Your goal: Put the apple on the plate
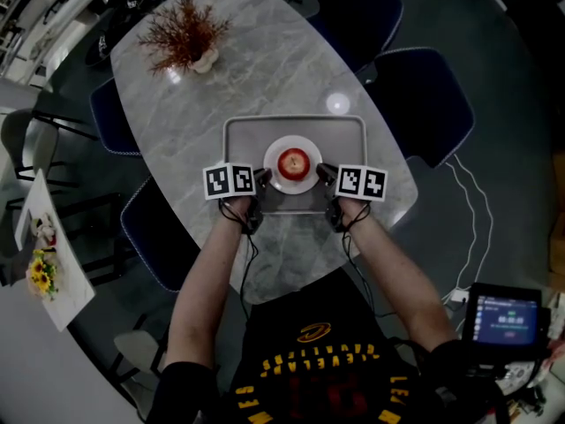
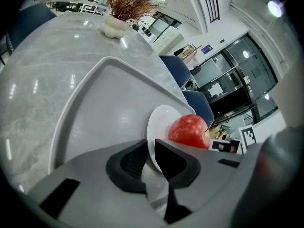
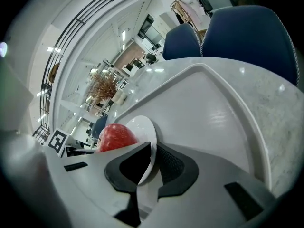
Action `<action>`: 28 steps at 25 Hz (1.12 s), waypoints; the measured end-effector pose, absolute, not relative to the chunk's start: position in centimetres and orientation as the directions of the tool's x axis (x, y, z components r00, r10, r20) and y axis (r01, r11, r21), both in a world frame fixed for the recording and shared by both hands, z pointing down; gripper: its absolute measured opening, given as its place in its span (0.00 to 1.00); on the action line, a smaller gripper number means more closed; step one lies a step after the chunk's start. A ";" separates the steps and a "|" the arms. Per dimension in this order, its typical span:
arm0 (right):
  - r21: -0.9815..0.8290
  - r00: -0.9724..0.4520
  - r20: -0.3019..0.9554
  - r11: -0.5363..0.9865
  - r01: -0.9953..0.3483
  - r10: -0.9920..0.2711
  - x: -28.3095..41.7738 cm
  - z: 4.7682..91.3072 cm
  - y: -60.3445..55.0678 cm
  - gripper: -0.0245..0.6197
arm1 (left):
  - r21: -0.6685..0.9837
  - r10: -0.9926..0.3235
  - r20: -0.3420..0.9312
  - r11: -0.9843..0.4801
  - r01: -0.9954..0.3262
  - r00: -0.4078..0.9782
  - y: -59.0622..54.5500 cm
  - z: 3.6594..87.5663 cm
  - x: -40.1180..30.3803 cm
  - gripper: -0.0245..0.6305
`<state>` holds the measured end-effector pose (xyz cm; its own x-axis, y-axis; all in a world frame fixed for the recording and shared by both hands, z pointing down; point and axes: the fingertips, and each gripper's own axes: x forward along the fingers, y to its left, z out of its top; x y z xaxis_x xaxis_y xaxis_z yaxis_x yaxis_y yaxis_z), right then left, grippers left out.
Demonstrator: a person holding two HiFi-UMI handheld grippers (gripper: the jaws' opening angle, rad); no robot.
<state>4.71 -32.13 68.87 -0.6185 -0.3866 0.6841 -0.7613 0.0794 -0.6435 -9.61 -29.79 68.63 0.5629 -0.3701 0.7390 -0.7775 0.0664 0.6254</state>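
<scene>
A red apple (image 1: 293, 162) sits on a small white plate (image 1: 275, 182) inside a grey tray (image 1: 238, 132) on the marble table. My left gripper (image 1: 262, 181) is shut on the plate's left rim and my right gripper (image 1: 324, 174) is shut on its right rim. In the left gripper view the plate (image 2: 159, 122) edge is pinched between the black pads of the gripper (image 2: 151, 156), with the apple (image 2: 189, 131) just beyond. The right gripper view shows the same: gripper (image 3: 153, 163) clamped on the plate (image 3: 142, 126), apple (image 3: 113, 137) behind it.
A white vase of dried reddish twigs (image 1: 187, 38) stands at the table's far end. Dark blue chairs (image 1: 424, 100) ring the oval table (image 1: 265, 69). A lit screen (image 1: 505, 316) sits at the lower right, and a cable (image 1: 472, 210) trails over the floor.
</scene>
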 end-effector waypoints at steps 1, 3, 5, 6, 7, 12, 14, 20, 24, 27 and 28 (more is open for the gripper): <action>-0.628 -0.612 0.691 0.098 -0.772 -0.386 4.7 68.8 -32.2 0.09 | 0.610 -0.372 0.747 0.054 -0.790 0.551 -29.8 68.6 -9.6 0.10; -0.580 -0.589 0.709 0.155 -0.800 -0.387 4.5 68.6 -32.2 0.09 | 0.567 -0.386 0.763 0.015 -0.824 0.518 -29.9 68.3 -9.9 0.10; -0.499 -0.555 0.727 0.244 -0.831 -0.404 4.4 68.2 -32.2 0.09 | 0.496 -0.415 0.779 -0.049 -0.867 0.469 -30.2 67.7 -10.2 0.10; -0.448 -0.535 0.733 0.293 -0.844 -0.420 4.5 67.9 -32.3 0.10 | 0.450 -0.436 0.785 -0.086 -0.889 0.439 -30.3 67.2 -10.5 0.10; -0.397 -0.515 0.736 0.336 -0.854 -0.440 4.6 67.6 -32.4 0.10 | 0.400 -0.461 0.788 -0.122 -0.909 0.408 -30.5 66.7 -10.8 0.10; -0.215 -0.463 0.699 0.457 -0.863 -0.545 5.5 65.1 -32.4 0.09 | 0.220 -0.596 0.735 -0.239 -0.946 0.322 -30.4 62.9 -11.5 0.10; -0.175 -0.479 0.650 0.498 -0.850 -0.589 5.4 63.2 -31.9 0.09 | 0.179 -0.646 0.693 -0.276 -0.944 0.320 -29.6 61.0 -11.2 0.10; -0.093 -0.549 0.470 0.580 -0.809 -0.691 4.0 55.7 -29.2 0.09 | 0.136 -0.773 0.506 -0.368 -0.920 0.384 -26.6 53.5 -9.7 0.10; -0.077 -0.585 0.374 0.604 -0.793 -0.720 2.6 50.8 -26.8 0.09 | 0.147 -0.807 0.395 -0.416 -0.898 0.439 -23.7 48.9 -7.9 0.06; -0.076 -0.598 0.318 0.609 -0.790 -0.736 1.8 47.6 -24.6 0.09 | 0.169 -0.823 0.318 -0.440 -0.882 0.471 -21.3 45.6 -7.1 0.04; -0.079 -0.604 0.297 0.611 -0.787 -0.739 1.5 46.6 -23.8 0.09 | 0.176 -0.826 0.294 -0.448 -0.876 0.481 -20.5 44.6 -7.0 0.04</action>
